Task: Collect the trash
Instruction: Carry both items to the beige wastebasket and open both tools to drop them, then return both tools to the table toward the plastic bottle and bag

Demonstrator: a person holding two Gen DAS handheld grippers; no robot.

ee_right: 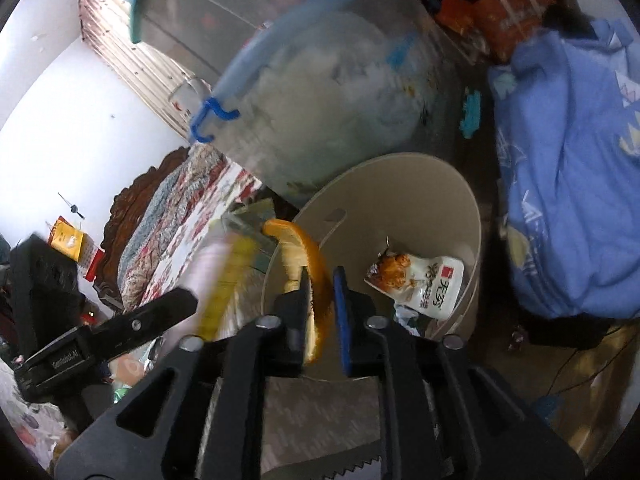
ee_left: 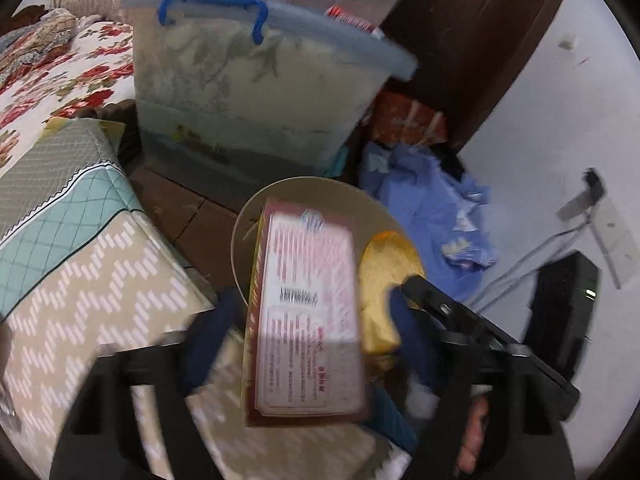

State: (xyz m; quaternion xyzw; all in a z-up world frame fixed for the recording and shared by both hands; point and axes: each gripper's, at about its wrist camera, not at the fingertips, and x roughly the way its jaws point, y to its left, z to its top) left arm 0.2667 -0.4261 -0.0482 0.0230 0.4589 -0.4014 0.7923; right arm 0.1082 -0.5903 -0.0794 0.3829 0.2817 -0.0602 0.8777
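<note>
A beige round bin [ee_left: 248, 216] stands on the floor; it also shows in the right wrist view [ee_right: 404, 184]. My left gripper [ee_left: 308, 308] has its jaws spread wide, and a blurred pink and brown printed box [ee_left: 308, 312] sits between them over the bin's rim; I cannot tell whether the pads touch it. My right gripper [ee_right: 322, 280] is shut on a curved orange peel [ee_right: 308, 256] above the bin's near rim; the peel also shows in the left wrist view [ee_left: 384, 276]. A white snack bag [ee_right: 420, 284] lies inside the bin.
A clear storage tub with blue handles [ee_left: 248, 88] stands behind the bin. A patterned cloth-covered surface [ee_left: 68, 240] is at left. Blue clothing [ee_right: 568, 168] is heaped to the right. A black box and cables [ee_left: 560, 312] lie on the white floor.
</note>
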